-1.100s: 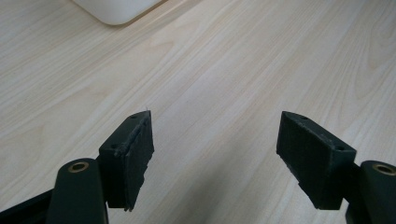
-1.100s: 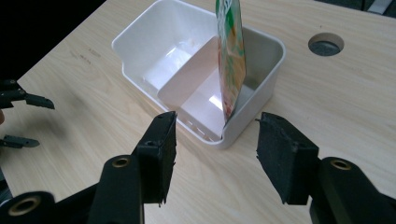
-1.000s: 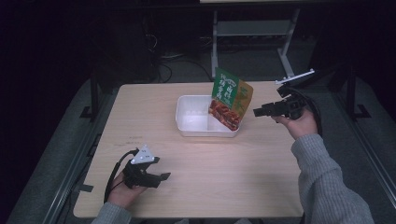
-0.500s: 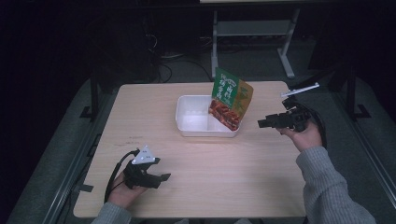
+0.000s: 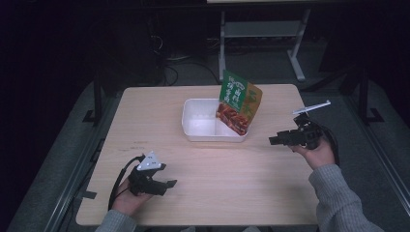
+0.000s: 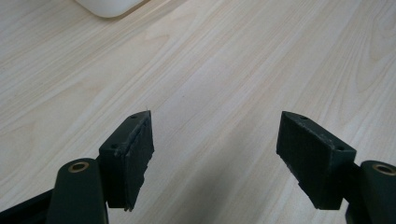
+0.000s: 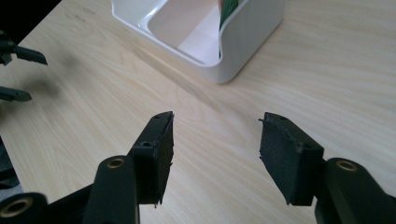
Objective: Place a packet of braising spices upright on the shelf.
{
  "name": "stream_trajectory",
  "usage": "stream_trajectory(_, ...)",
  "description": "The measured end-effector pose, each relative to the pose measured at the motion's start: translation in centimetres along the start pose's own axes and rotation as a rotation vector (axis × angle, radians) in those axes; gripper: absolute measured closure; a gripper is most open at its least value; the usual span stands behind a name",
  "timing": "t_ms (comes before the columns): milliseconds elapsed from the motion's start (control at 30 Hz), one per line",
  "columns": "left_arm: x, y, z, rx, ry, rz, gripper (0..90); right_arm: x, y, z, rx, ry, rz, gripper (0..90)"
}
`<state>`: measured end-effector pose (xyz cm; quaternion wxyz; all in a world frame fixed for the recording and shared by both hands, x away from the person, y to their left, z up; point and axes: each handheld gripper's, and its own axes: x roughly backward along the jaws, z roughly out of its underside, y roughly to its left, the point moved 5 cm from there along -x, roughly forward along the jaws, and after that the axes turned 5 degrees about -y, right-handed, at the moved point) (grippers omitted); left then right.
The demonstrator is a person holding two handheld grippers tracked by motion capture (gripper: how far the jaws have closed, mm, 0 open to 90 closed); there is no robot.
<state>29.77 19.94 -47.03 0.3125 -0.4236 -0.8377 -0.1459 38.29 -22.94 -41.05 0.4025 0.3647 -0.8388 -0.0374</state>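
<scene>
Dark room all around, with just the pale wood surface lit up. Right tongs sit at the right of the high view, released with nothing between the pads, and aimed at the white tray; in the right gripper view that tray's corner sits in the upper middle of the frame. Left tongs are parked at the lower left, also released and empty over bare wood. The task's thing, the green-and-red snack bag, is leaning tilted in the tray's right end, sticking up over the rim. My guess for doing this well: bring the right tongs in level toward the bag's upper edge, keep them wide until the pads straddle it, and don't nudge the tray.
</scene>
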Motion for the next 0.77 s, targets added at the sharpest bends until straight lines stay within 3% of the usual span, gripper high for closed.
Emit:
stream_trajectory(400,0.0,0.0,0.0,-0.001,0.0,-0.002,27.0,-0.5,-0.4,3.1,-0.024,0.004,-0.022,42.4)
stream_trajectory(767,-0.1,-0.1,0.0,-0.002,0.001,-0.001,26.8,-0.7,0.4,6.5,-0.016,0.011,-0.047,39.2)
